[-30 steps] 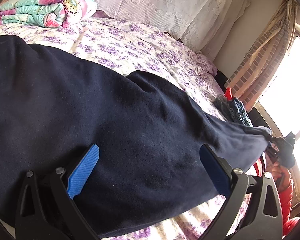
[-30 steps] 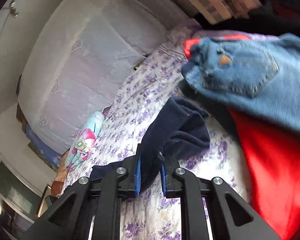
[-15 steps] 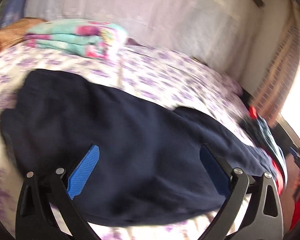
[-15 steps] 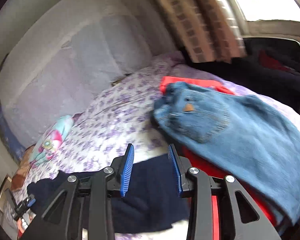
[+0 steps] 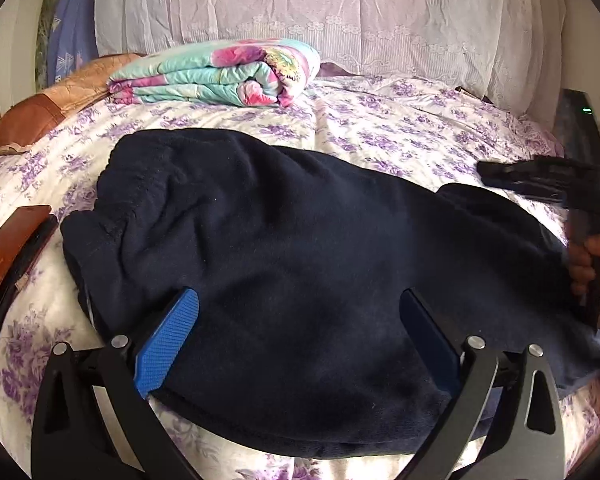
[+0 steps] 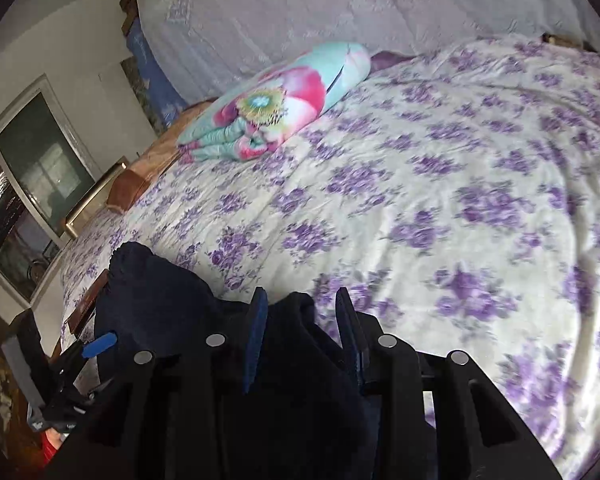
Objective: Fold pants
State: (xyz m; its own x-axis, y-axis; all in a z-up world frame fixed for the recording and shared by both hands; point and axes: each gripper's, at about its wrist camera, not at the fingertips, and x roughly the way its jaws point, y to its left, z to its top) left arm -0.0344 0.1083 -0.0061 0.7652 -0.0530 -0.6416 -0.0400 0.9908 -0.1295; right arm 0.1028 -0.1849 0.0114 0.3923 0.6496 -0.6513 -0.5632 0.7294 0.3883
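Dark navy pants (image 5: 300, 264) lie across the purple-flowered bed sheet (image 5: 400, 132), waistband at the left, legs running right. My left gripper (image 5: 300, 332) is wide open, hovering over the near edge of the pants with nothing between its blue pads. My right gripper (image 6: 302, 332) is open over the leg end of the pants (image 6: 284, 380), fabric lying below and between the fingers without being pinched. The right gripper also shows in the left wrist view (image 5: 548, 184), at the far right over the leg end.
A folded floral blanket (image 5: 220, 74) lies at the head of the bed against white lace pillows (image 5: 340, 8). A brown wooden bed frame edge (image 5: 8, 264) runs at the left. A brown cushion (image 5: 40, 112) sits at the far left.
The right gripper has let go of the pant leg, opened and swung left away from the jeans pile. The left gripper pulled back, now seeing the whole pants.
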